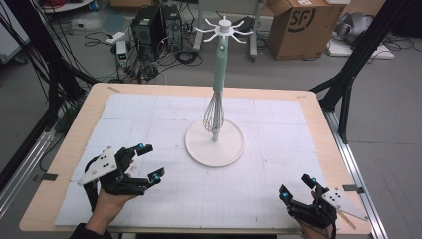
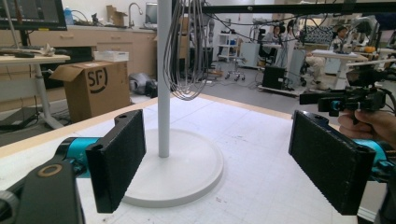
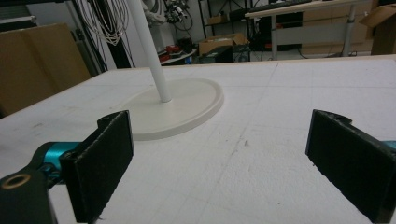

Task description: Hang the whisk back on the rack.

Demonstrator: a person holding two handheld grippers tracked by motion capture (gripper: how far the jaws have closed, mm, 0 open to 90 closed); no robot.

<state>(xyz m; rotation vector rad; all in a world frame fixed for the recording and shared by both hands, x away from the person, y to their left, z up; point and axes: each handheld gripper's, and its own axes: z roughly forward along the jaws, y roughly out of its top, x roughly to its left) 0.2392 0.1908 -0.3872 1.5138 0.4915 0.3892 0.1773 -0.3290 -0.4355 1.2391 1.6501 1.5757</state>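
Observation:
A white stand (image 1: 214,158) with a round base, a thin pole and a ring of hooks on top is at the middle of the table. A wire whisk (image 1: 214,115) with a mint handle hangs from it beside the pole. My left gripper (image 1: 152,162) is at the front left, open, nothing between its jaws. In the left gripper view the left gripper (image 2: 219,154) faces the stand (image 2: 187,179) and the whisk (image 2: 187,70). My right gripper (image 1: 294,187) rests at the front right, open and empty. The right gripper (image 3: 219,154) looks toward the stand (image 3: 187,109).
A white gridded mat (image 1: 149,119) covers most of the wooden table. On the floor behind are a cardboard box (image 1: 298,25), computer towers (image 1: 154,27) and cables. Black frame legs (image 1: 348,74) stand at the table's far right corner.

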